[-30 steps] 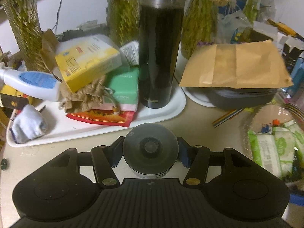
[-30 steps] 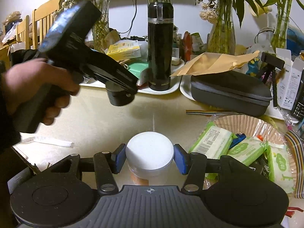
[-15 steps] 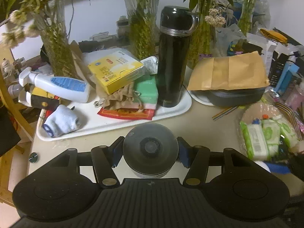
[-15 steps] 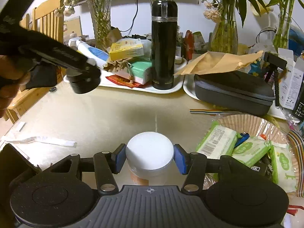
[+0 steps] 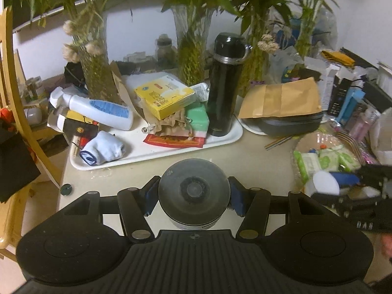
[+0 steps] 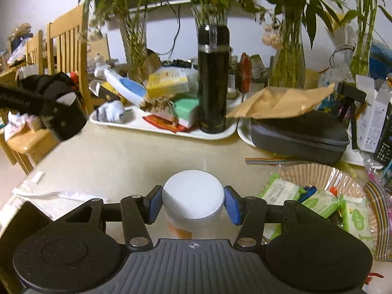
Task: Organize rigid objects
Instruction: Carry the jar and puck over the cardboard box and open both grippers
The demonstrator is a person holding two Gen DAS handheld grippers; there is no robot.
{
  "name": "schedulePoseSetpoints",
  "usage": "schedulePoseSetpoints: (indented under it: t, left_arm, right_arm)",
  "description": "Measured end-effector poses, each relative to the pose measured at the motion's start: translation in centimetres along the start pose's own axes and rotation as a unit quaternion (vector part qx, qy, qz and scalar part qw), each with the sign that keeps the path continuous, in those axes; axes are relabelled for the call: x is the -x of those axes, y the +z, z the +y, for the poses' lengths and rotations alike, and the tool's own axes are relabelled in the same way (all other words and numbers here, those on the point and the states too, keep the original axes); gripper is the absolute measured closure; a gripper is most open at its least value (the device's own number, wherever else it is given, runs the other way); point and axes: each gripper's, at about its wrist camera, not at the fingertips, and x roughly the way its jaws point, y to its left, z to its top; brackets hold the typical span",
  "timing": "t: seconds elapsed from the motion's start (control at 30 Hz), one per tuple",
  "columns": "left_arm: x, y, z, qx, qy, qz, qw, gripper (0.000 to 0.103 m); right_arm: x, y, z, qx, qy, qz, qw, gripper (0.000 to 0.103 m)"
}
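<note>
Now the left gripper (image 5: 193, 194) – clamping its dark jar (image 5: 193, 193) – sits farther from the tray (image 5: 156, 152).

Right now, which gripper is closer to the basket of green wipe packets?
Right. The right gripper, holding a white-lidded jar, sits beside the basket; the left gripper is off toward the table's far-left edge.

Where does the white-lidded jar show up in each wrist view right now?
Left wrist: white-lidded jar at far right edge, held by the right gripper, beside the wipes basket.
Right wrist: bottom centre, white-lidded jar clamped between that gripper's blue fingers.
Shared landmark: tall black thermos on the white tray.
</note>
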Motion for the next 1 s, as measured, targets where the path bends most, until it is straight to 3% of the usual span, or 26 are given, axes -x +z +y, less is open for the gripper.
schedulePoseSetpoints:
  t: [0.23, 0.57, 1.0]
  left_arm:
    - [3.4, -1.9, 0.0, -0.006, -0.022, -0.013, 0.9997, 0.046]
    - [7.6, -5.2, -1.1, -0.041, -0.054, -0.021, 0.9975, 0.046]
    - [8.6, -10.4, -2.3, -0.077, -0.087, 0.016, 0.9931, 0.046]
  right_arm:
    - [3.3, 1.4, 2.2, 0.026, 0.027, -0.011, 0.999, 0.047]
    - [6.7, 0.4, 4.7, 0.05, 0.063, -0.007, 0.997, 0.047]
    - [9.3, -2.0, 5.7, 0.052, 0.084, 0.001, 0.995, 0.047]
